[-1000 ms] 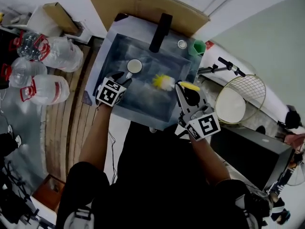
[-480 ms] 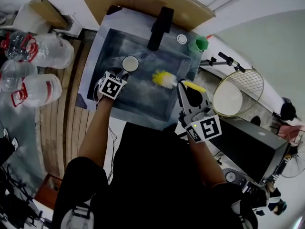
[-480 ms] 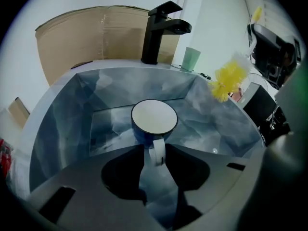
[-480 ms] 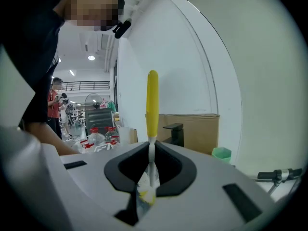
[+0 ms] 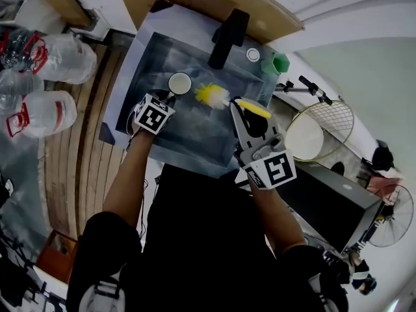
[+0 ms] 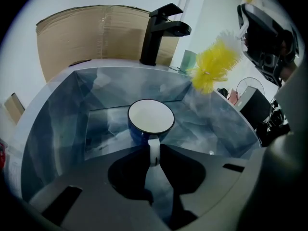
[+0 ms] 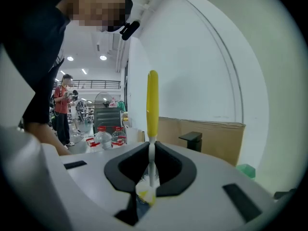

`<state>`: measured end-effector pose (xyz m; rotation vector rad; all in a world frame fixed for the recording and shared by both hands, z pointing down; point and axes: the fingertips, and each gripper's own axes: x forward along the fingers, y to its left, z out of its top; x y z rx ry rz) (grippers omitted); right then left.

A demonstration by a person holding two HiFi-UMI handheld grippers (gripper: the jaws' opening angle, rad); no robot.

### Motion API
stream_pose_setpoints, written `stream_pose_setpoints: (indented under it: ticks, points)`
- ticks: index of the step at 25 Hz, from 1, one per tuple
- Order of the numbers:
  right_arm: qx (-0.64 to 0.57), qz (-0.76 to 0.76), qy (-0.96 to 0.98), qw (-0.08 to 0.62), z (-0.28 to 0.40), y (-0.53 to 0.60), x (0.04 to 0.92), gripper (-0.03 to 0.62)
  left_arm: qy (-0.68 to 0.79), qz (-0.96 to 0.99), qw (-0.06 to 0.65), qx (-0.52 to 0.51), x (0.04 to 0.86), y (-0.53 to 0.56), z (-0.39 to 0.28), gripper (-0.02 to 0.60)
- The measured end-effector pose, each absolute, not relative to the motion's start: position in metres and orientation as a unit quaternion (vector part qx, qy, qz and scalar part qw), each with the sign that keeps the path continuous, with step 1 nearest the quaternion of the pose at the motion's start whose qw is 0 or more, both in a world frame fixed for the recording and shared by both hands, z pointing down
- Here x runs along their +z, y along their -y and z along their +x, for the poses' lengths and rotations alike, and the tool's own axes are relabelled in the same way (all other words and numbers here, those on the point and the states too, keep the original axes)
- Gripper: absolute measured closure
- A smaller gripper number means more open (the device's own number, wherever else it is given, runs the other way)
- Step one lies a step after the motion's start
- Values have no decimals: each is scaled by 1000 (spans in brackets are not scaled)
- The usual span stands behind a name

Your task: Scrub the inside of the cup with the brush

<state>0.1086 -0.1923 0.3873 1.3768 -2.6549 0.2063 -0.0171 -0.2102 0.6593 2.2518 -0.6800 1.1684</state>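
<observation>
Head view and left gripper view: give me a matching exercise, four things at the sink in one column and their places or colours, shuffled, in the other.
Things:
1 cup
2 brush
3 tap
4 green tumbler

Places or colours:
A on the rim of the sink, to the right of the tap
B in the air above the basin, yellow bristles
C black, rising from the back rim
D mouth up inside the basin, white inside

Pairs: 1-D, 2-B, 3-C, 4-A
</observation>
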Motion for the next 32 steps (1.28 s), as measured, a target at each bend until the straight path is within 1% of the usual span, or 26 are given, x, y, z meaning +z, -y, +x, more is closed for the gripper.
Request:
stream_pose_setpoints:
  ticks: [7, 12, 19, 25, 32]
  points:
    - [51, 405, 909, 85, 52, 217, 403, 551, 240, 832, 264, 424, 660, 211, -18, 508]
    - [58, 392, 907, 143, 28, 235, 441, 552, 234, 835, 277, 414, 660, 212, -16, 508]
    - [68, 384, 902, 184, 21, 248, 475, 553, 228, 839, 284, 404, 661, 211, -14, 508]
    - [114, 378, 889, 234, 22, 251, 524, 552, 222, 841, 283, 403, 661, 212, -12, 508]
    - [116, 359, 894, 243, 14, 255, 529, 553, 218, 839, 289, 406, 661, 209, -11, 508]
